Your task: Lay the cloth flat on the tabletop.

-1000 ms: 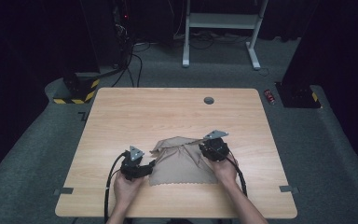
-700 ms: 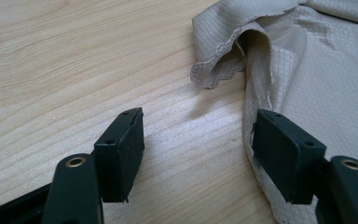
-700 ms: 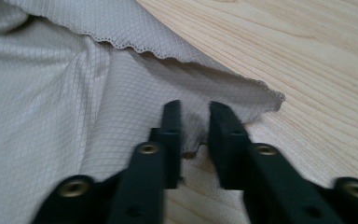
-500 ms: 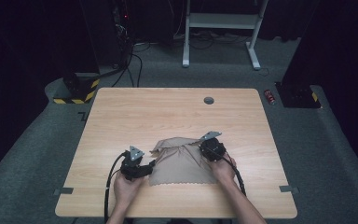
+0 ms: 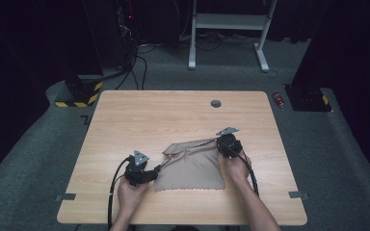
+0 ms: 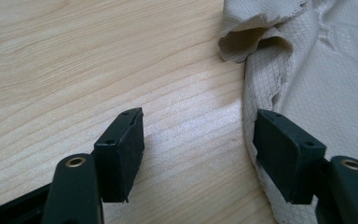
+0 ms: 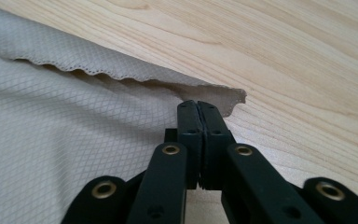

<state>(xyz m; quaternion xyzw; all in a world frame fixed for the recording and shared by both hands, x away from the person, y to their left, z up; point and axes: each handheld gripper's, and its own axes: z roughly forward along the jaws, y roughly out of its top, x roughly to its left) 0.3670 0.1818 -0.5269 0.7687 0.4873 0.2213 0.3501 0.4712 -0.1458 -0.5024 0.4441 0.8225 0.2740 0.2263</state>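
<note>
High view showed a beige, diamond-textured cloth point(image 5: 190, 166) near the wooden tabletop's point(image 5: 173, 115) front edge; the right gripper point(image 7: 198, 109) clamped its far corner, the left gripper point(image 6: 198, 144) gaped beside its edge.

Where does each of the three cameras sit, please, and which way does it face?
High view: above the person's side, facing forward and down on the table; forearms, left gripper and right gripper at the cloth.
Left gripper view: on the left gripper, along its open jaws at the table and the cloth's edge.
Right gripper view: on the right gripper, jaws shut at the cloth's corner.
All three share the cloth.
</note>
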